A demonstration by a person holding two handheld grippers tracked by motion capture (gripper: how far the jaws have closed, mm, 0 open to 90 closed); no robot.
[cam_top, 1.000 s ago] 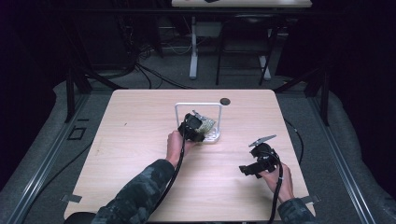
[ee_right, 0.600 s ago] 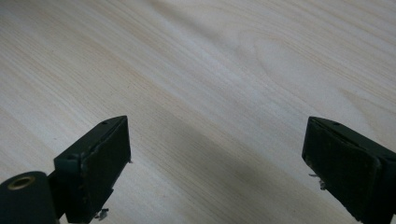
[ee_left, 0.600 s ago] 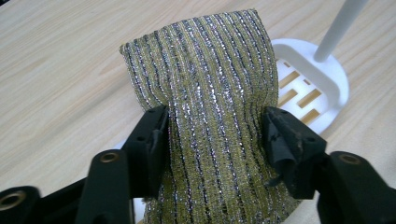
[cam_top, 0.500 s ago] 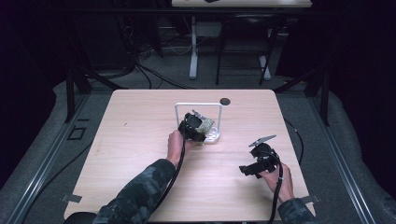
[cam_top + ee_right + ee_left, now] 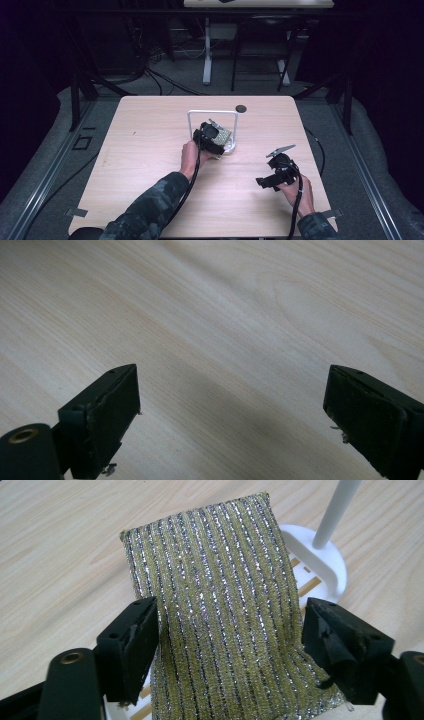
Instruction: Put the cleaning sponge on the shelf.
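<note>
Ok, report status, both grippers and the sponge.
Left gripper astride glittery gold striped sponge on white rack. Right gripper open, over bare wooden table. Nothing blocking.

Sponge (image 5: 220, 610) gold, silver-striped (glittery); rack (image 5: 320, 562) white; table (image 5: 150, 145) pale wood.

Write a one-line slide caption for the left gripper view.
Left hand-held gripper straddles a glittery yellow-green striped sponge lying on a white rack base, jaws open either side.
</note>
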